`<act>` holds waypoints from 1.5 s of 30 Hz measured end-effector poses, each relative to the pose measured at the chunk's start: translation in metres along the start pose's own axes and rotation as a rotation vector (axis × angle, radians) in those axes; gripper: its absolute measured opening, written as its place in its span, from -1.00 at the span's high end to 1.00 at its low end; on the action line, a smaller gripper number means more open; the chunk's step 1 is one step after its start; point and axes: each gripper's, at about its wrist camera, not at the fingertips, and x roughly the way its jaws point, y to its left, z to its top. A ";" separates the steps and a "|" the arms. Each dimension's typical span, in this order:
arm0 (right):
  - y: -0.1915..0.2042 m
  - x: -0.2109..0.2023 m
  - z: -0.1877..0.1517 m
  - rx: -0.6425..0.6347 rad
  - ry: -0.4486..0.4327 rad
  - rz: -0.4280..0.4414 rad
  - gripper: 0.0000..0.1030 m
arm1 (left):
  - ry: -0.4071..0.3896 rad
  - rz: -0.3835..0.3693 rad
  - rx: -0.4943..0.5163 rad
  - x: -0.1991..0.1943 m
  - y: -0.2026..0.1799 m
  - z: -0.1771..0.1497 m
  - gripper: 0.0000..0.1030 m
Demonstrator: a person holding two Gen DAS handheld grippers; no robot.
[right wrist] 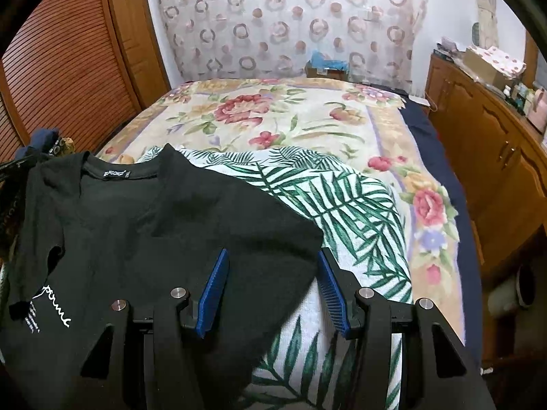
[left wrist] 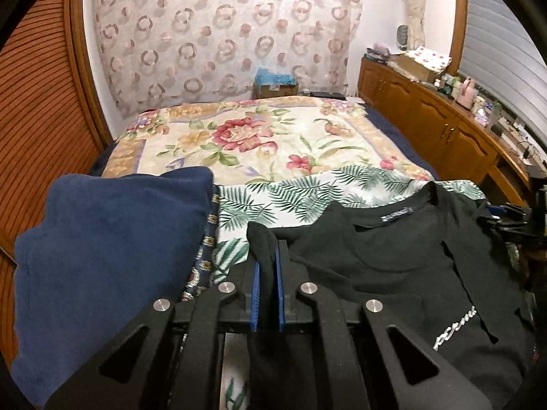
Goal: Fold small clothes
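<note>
We work on a black T-shirt (left wrist: 393, 259) that lies spread on a palm-leaf cloth (left wrist: 283, 198) at the near end of the bed (left wrist: 239, 136), neck label facing up and away from us. Our left tongs (left wrist: 267, 259) are pinched nearly shut on a fold of the shirt's left shoulder or sleeve edge, black cloth rising between the blue pads. Our right tongs (right wrist: 273, 266) stand about half open, straddling the shirt's other sleeve corner; the cloth lies between the pads, but we do not see them pressing on it, so nothing is held there.

The shirt looks like thin knit: light, limp and quick to sag or crease. We judge it will drape from any pinch point and drag on the cloth beneath, so it wants lifting at two matching points, the shoulder seams or sleeve edges, and never by a single layer in the middle. The printed script near the hem (right wrist: 51, 304) should fold without trouble.

A folded navy garment (left wrist: 102, 239) sits just left of the shirt. On the far side of the bed a cardboard box (left wrist: 277, 87) holds something blue and crumpled; what it is we cannot tell.
</note>
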 end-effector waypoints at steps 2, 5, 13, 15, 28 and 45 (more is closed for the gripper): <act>0.005 0.001 0.001 -0.057 0.003 -0.016 0.17 | -0.014 -0.023 0.003 -0.007 -0.005 -0.004 0.84; 0.008 -0.002 0.003 -0.065 0.011 0.040 0.86 | -0.038 -0.058 0.005 -0.021 -0.014 -0.009 0.85; 0.028 -0.081 -0.008 -0.039 -0.159 0.102 0.87 | -0.154 -0.131 0.010 -0.108 -0.029 -0.044 0.85; 0.034 -0.106 -0.018 -0.037 -0.199 0.107 0.87 | -0.173 -0.140 0.009 -0.128 -0.029 -0.058 0.85; 0.069 -0.244 -0.166 -0.052 -0.295 0.146 0.87 | -0.271 -0.147 -0.048 -0.251 -0.019 -0.188 0.85; 0.095 -0.319 -0.274 -0.067 -0.174 0.132 0.87 | -0.106 -0.110 -0.030 -0.273 -0.032 -0.282 0.85</act>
